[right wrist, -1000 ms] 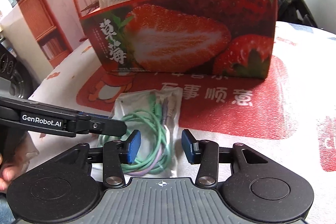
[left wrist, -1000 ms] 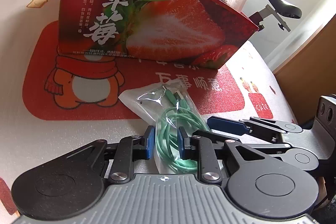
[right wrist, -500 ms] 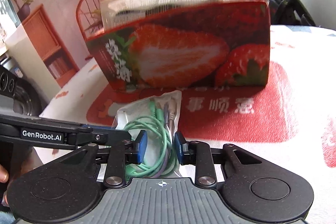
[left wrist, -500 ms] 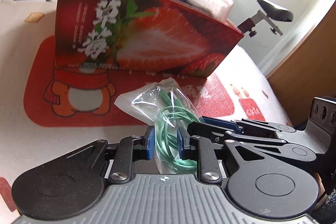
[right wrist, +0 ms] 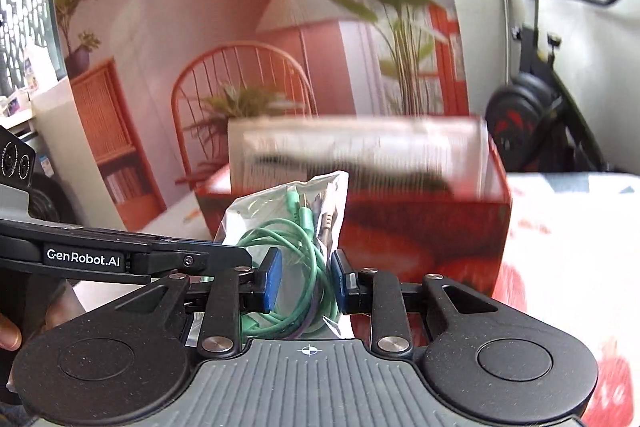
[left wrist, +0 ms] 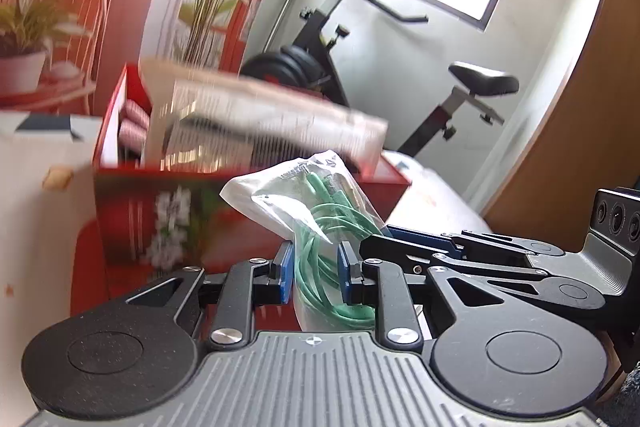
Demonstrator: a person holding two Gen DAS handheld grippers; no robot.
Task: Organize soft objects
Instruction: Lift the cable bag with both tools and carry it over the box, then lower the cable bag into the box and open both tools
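Motion blur smears the strawberry box (left wrist: 168, 223) and the packet (right wrist: 360, 159) apparently standing inside it.

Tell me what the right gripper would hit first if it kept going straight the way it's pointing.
Probably the red box: it stands right ahead of the right gripper, behind the cable bag it grips. Depth is unclear, so it might meet the top edge or the packet sticking out.

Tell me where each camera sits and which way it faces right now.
Left wrist: on the left gripper, facing the red box; the right gripper enters from the right.
Right wrist: on the right gripper, facing the same box; the left gripper and fingers show at left.
Shared: both clamp the cable bag.
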